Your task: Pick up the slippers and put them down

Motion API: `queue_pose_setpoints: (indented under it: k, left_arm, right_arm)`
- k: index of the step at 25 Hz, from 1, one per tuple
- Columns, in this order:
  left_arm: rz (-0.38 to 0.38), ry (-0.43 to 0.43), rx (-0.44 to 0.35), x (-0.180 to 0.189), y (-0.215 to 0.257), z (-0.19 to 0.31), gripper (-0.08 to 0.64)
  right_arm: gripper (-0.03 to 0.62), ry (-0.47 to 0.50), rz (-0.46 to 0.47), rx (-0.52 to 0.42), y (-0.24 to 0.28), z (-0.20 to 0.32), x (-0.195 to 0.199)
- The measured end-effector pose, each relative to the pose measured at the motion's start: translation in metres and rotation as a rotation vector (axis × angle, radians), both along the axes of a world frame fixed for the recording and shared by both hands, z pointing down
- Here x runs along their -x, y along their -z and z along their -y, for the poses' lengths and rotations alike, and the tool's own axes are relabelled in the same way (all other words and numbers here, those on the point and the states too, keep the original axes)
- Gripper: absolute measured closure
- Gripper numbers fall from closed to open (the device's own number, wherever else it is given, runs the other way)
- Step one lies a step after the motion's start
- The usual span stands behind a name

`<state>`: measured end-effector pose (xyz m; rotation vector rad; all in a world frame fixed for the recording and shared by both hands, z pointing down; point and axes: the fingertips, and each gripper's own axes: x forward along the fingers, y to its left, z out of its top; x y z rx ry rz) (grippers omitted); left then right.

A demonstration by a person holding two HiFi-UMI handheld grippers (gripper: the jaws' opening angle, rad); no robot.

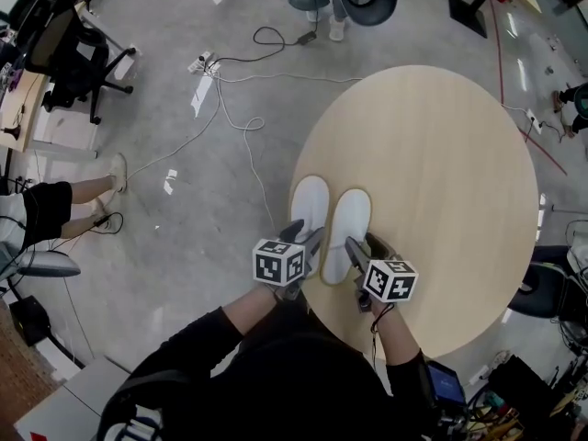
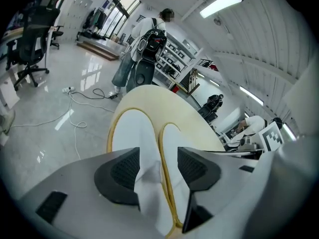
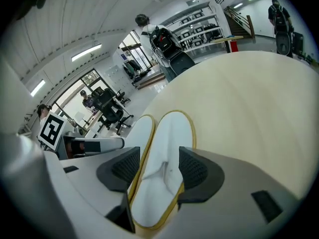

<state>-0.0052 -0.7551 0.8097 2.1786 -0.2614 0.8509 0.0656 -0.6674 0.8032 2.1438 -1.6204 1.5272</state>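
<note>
- The round wooden table (image 1: 441,173) carries both slippers near the edge closest to the person.
- The left slipper (image 1: 309,208) and right slipper (image 1: 349,228), both white, lie flat side by side, touching.
- The left gripper (image 1: 305,239) stands wide, the left slipper's heel between its jaws, unclamped.
- The right gripper (image 1: 366,246) gapes likewise around the right slipper's heel.

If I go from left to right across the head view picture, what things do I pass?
Black office chair on wheels → white power strip with cables → left white slipper with tan edge → right white slipper with tan edge
</note>
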Motion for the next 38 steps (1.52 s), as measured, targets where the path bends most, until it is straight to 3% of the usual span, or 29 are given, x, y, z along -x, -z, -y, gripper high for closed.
queue_pose_setpoints:
  k: [6,12,17,20,22,28,38]
  left_arm:
    - [-0.057,0.024,-0.021,0.027,0.042,0.000,0.333]
    - [-0.184,-0.067,-0.025,0.025,0.096,-0.034,0.339]
    - [-0.265,-0.102,-0.053,0.033,0.144,-0.066,0.406]
    - [-0.309,-0.114,-0.076,0.050,0.168,-0.079,0.503]
    - [-0.345,-0.139,-0.086,0.057,0.182,-0.099,0.537]
    - [-0.407,-0.179,-0.132,0.053,0.222,-0.192,0.537]
    - [-0.443,-0.254,-0.184,0.078,0.255,-0.327,0.537]
  right_arm:
    - [0.362,-0.040,0.045,-0.043,0.039,-0.015,0.031]
    - [0.369,-0.083,0.024,-0.137,0.090,-0.034,0.049]
    - [0.531,-0.097,0.053,-0.213,0.122,-0.060,0.073]
    - [0.559,-0.091,0.043,-0.274,0.143,-0.070,0.090]
    - [0.571,-0.072,0.025,-0.319,0.158,-0.084,0.098]
    - [0.575,-0.065,-0.095,-0.416,0.207,-0.154,0.094]
    - [0.575,-0.090,-0.241,-0.530,0.258,-0.290,0.116]
